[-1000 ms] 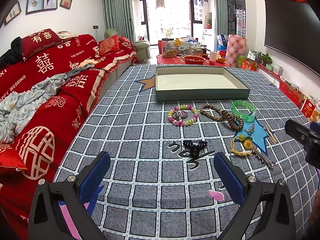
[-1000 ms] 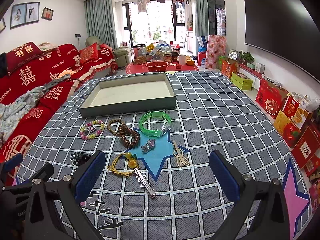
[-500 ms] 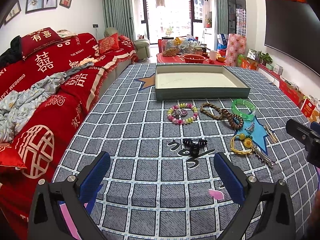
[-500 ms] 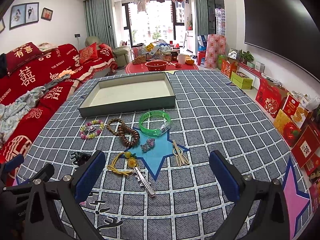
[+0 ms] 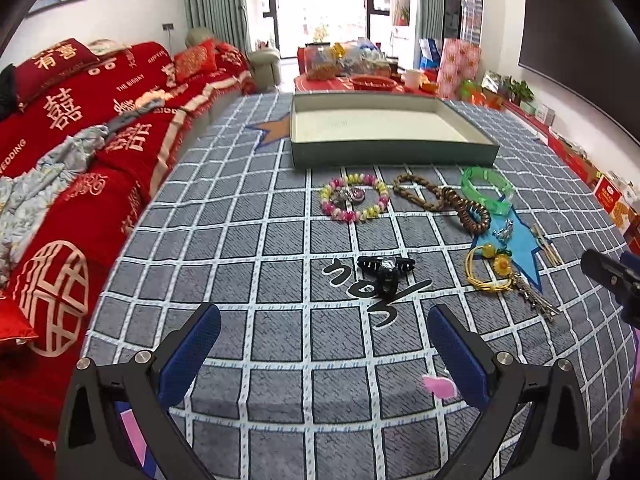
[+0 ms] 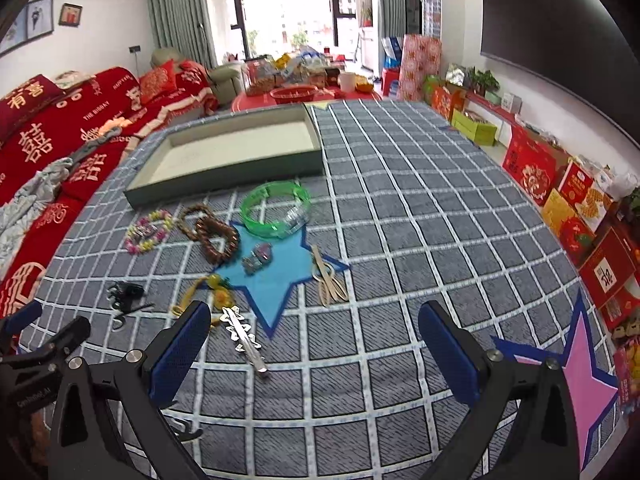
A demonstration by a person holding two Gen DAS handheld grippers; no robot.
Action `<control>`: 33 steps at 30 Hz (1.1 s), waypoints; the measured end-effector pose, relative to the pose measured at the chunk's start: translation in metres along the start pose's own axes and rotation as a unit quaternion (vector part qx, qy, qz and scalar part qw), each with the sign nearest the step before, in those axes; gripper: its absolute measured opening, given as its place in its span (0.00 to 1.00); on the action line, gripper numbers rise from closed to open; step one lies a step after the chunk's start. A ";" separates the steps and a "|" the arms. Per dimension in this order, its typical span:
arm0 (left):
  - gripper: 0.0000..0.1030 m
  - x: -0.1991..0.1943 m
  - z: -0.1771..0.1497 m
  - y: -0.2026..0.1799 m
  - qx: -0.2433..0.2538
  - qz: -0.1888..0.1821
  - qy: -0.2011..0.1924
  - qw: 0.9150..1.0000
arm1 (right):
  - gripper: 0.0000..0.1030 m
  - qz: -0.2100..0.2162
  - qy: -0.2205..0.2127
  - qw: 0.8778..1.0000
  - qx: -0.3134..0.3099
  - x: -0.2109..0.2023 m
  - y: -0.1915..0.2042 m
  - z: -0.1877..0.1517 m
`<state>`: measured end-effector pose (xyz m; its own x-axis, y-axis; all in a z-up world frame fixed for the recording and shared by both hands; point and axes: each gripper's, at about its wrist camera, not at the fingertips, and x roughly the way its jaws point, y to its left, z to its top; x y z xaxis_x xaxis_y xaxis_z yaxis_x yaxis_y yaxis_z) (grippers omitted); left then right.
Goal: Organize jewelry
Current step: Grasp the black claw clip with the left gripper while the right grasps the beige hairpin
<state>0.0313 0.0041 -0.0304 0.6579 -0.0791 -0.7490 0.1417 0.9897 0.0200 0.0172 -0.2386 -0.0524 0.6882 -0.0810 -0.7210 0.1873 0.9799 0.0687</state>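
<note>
Overhead, we held both tongs wide open and empty above the checked cloth (image 5: pixel 280 360): the left gripper (image 5: pixel 324 344) hovered short of the black clip (image 5: pixel 386 270), and the right gripper (image 6: pixel 314 340) hung beside the silver hairpin (image 6: pixel 244 336). Ahead of us the tray (image 6: pixel 224 180) sat bare, with the jewelry lined up just in front of it: a pastel bracelet (image 5: pixel 354 197), brown beads (image 5: pixel 444 202) and a green bangle (image 6: pixel 276 210). On the blue star (image 6: pixel 276 276) lay a small charm (image 6: pixel 258 258); a yellow cord (image 5: pixel 490 270) and pale sticks (image 6: pixel 330 282) lay at its edges.
</note>
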 end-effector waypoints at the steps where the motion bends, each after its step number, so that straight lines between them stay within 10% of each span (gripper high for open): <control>1: 1.00 0.004 0.002 0.000 0.001 -0.002 0.006 1.000 | 1.00 -0.001 0.011 1.000 0.003 0.005 -0.003 0.000; 15: 1.00 0.052 0.021 -0.020 0.023 -0.041 0.059 0.997 | 0.91 0.000 0.101 0.995 0.000 0.081 -0.015 0.023; 22: 0.80 0.057 0.019 -0.030 0.046 -0.053 0.063 0.996 | 0.83 -0.017 0.098 0.994 -0.035 0.095 -0.004 0.032; 25: 0.56 0.054 0.020 -0.036 0.060 -0.066 0.055 0.995 | 0.71 -0.013 0.098 0.994 -0.039 0.094 0.001 0.035; 30: 0.56 0.052 0.021 -0.035 0.063 -0.085 0.057 0.993 | 0.24 -0.011 0.096 0.995 -0.040 0.090 0.006 0.037; 33: 0.55 0.048 0.024 -0.029 0.044 -0.105 0.060 0.992 | 0.17 -0.006 0.098 0.995 -0.029 0.088 0.002 0.037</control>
<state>0.0761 -0.0316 -0.0513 0.5159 -0.2619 -0.8156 0.3340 0.9383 -0.0900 0.1041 -0.2508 -0.0902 0.5345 -0.0610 -0.8430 0.1501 0.9884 0.0237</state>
